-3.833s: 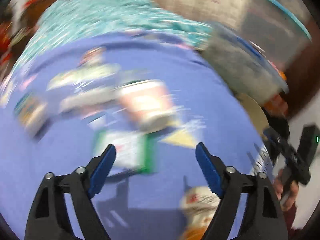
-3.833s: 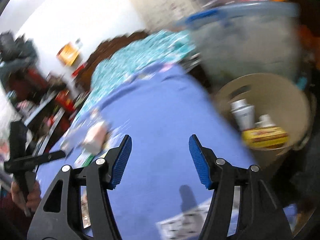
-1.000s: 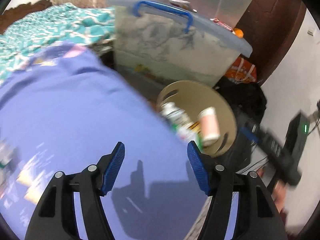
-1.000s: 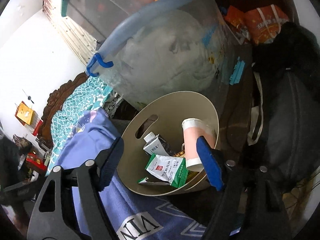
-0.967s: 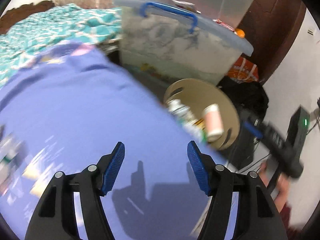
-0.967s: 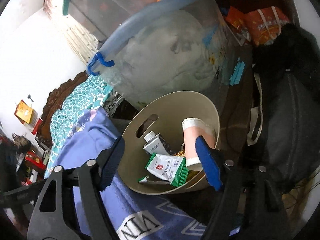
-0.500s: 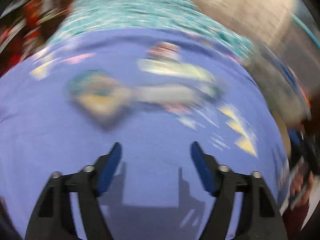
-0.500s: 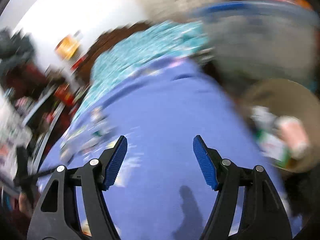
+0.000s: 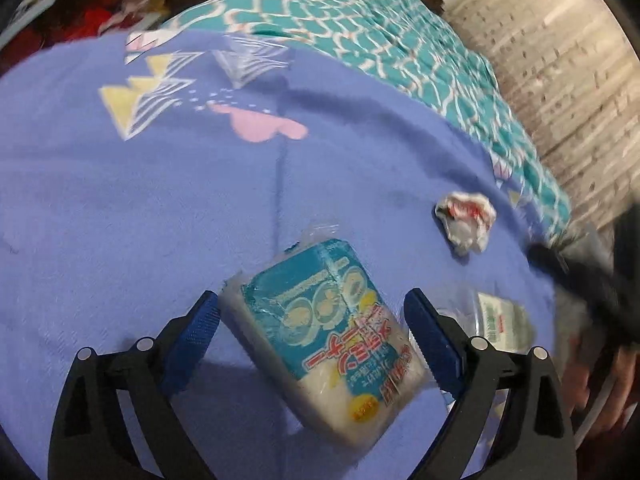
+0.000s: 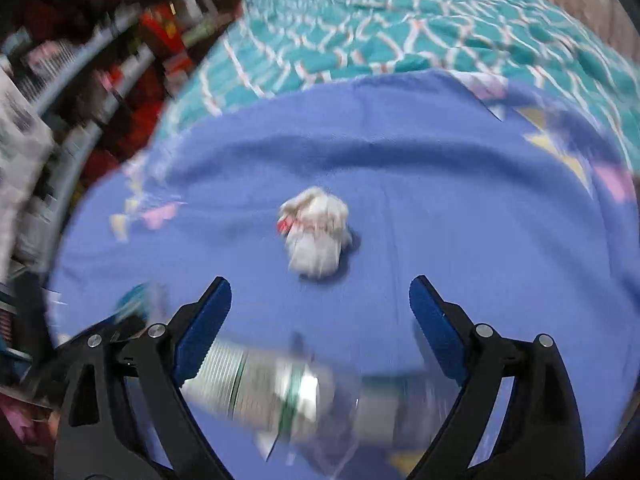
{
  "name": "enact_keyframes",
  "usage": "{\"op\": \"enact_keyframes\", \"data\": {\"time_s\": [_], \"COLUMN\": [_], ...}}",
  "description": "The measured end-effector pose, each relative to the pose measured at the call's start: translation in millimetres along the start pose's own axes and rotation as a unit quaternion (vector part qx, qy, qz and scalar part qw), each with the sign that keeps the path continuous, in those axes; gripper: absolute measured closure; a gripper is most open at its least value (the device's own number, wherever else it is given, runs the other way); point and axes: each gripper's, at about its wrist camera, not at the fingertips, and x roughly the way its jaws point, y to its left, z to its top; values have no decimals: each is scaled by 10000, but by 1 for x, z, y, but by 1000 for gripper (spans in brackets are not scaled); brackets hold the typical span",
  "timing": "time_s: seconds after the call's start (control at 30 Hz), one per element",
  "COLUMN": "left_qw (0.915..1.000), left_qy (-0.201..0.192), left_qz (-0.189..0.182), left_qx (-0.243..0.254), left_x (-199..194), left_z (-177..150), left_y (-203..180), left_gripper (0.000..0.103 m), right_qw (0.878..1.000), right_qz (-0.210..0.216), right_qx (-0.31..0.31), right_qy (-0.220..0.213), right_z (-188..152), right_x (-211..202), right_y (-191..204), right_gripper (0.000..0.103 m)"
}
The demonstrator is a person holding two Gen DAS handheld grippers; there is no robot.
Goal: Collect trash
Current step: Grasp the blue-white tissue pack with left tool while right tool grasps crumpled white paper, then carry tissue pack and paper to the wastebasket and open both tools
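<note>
A blue-and-white plastic packet lies on the purple blanket. My left gripper hangs over it, its jaws opening, with the packet between the blue pads but not squeezed. A crumpled white paper ball sits further right, and a clear bottle with a green label lies beside the right-hand finger. In the right wrist view my right gripper points down, jaws opening and nothing gripped. The clear bottle lies crosswise under its fingers. The paper ball rests just beyond the fingertips.
A teal patterned quilt covers the bed past the blanket. Cluttered shelves stand to the left and a pale wall to the right. A blurred hand with the other gripper's dark body shows at the right edge.
Both grippers have swung away from the beige bin beside the bed to the blanket with the litter. Both pairs of jaws stand wider than a second ago.
</note>
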Motion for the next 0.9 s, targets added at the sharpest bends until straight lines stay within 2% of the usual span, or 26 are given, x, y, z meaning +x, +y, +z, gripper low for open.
{"op": "enact_keyframes", "data": {"time_s": [0.1,0.13,0.17,0.2,0.27,0.3,0.37,0.43,0.5,0.57,0.6,0.67,0.77,0.83,0.9], "left_qw": [9992,9989,9982,9979,9979,9982,9990,9987,9978,9968,9958,9925,9846,9786,9696], "left_qy": [-184,-224,-282,-321,-345,-328,-312,-463,-595,-621,-601,-542,-325,-195,-160], "left_qz": [223,278,359,369,320,278,192,95,-8,-253,-375,-537,-710,-784,-786], "left_qx": [258,318,379,418,443,419,265,197,290,433,582,956,1561,1892,2310], "left_x": [3,3,3,2,1,0,-7,-27,-52,-73,-82,-95,-99,-96,-93], "left_z": [-5,-5,-6,-7,-6,-6,-5,-10,-23,-42,-53,-79,-122,-145,-169], "left_y": [-5,-6,-6,-5,-1,2,11,21,25,27,25,16,-10,-28,-54], "left_gripper": [15,18,25,26,35,37,39,39,39,39,39,38,38,37,37], "right_qw": [9991,9987,9983,9971,9990,9994,9991,9962,9909,9873,9851,9856,9895,9919,9933], "right_qz": [-271,-288,-263,-160,-131,-70,41,175,373,571,734,753,453,-26,-188], "right_qx": [46,46,55,13,-148,-196,-279,-423,-635,-745,-781,-707,-503,-319,-6], "right_qy": [333,421,517,742,411,264,-326,-740,-1128,-1279,-1343,-1340,-1278,-1229,-1137], "right_z": [14,15,15,14,12,10,2,-12,-41,-67,-95,-135,-193,-237,-276], "right_x": [33,42,50,59,49,41,5,-29,-72,-96,-113,-125,-125,-125,-126], "right_y": [0,1,2,5,12,15,22,28,28,25,17,3,-22,-47,-71], "right_gripper": [12,12,18,48,63,65,65,65,65,65,65,65,65,65,65]}}
